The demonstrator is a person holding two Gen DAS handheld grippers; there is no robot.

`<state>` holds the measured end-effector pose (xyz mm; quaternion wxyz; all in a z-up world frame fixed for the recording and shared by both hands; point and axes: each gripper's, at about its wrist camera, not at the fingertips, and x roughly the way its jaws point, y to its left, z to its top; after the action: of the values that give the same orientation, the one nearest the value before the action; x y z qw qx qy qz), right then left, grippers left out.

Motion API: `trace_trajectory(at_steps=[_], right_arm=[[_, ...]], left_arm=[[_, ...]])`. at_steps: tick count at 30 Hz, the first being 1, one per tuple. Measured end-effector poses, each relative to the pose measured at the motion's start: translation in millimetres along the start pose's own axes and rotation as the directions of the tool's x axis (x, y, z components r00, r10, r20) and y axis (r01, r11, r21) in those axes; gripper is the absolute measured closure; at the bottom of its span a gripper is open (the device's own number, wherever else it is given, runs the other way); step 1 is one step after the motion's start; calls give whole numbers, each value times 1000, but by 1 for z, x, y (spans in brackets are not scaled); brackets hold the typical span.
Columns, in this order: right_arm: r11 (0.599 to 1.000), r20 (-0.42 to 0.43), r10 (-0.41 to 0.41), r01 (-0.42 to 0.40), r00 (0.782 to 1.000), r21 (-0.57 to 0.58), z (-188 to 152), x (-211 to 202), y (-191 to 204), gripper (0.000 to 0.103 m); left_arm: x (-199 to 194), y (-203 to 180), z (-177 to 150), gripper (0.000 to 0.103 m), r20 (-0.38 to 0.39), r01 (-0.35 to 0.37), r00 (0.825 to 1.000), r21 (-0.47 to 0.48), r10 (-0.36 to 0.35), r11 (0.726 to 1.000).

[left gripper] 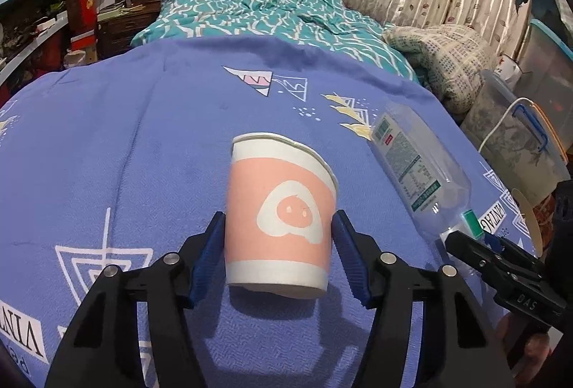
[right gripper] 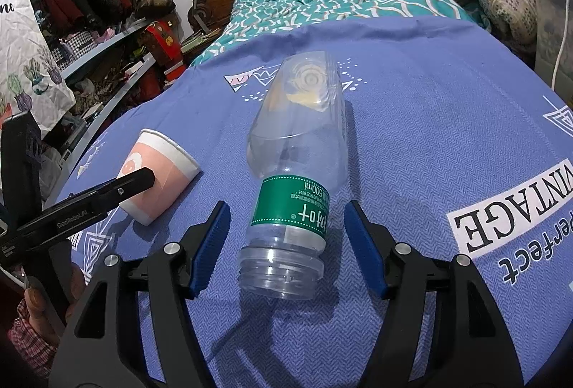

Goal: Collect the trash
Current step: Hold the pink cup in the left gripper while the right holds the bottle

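A pink and white paper cup lies on its side on the blue printed cloth, base towards me. My left gripper has a blue pad against each flank of the cup, which keeps its shape. To its right lies a clear plastic bottle with a green label and no cap. In the right wrist view the bottle lies between the pads of my right gripper, mouth towards me, with a gap on each side. The cup shows at the left under a left-gripper finger.
Beyond the cloth is a teal patterned quilt and a carved headboard. A folded checked blanket and plastic storage boxes stand at the right. Cluttered shelves and a paper bag line the left. A person's hand holds the left gripper.
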<state>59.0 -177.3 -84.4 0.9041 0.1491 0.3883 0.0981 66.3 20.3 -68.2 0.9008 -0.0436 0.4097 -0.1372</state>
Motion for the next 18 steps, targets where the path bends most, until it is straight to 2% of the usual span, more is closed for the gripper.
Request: trace_trajectory(at_steps=[11, 12, 15, 18], right_arm=[[1000, -4, -3, 3, 1000, 1, -1, 1, 1, 36], [1000, -8, -3, 3, 1000, 1, -2, 3, 0, 38], [1000, -21, -6, 5, 1000, -4, -2, 8, 0, 55], [1000, -34, -13, 13, 999, -9, -3, 12, 1, 56]], left_arm=[[-2, -15, -2, 51, 13, 29, 999, 80, -30, 996], [-2, -15, -2, 51, 12, 28, 1000, 81, -29, 996], [0, -14, -1, 51, 6, 26, 1000, 74, -26, 997], [1, -13, -2, 50, 1, 22, 1000, 69, -22, 997]])
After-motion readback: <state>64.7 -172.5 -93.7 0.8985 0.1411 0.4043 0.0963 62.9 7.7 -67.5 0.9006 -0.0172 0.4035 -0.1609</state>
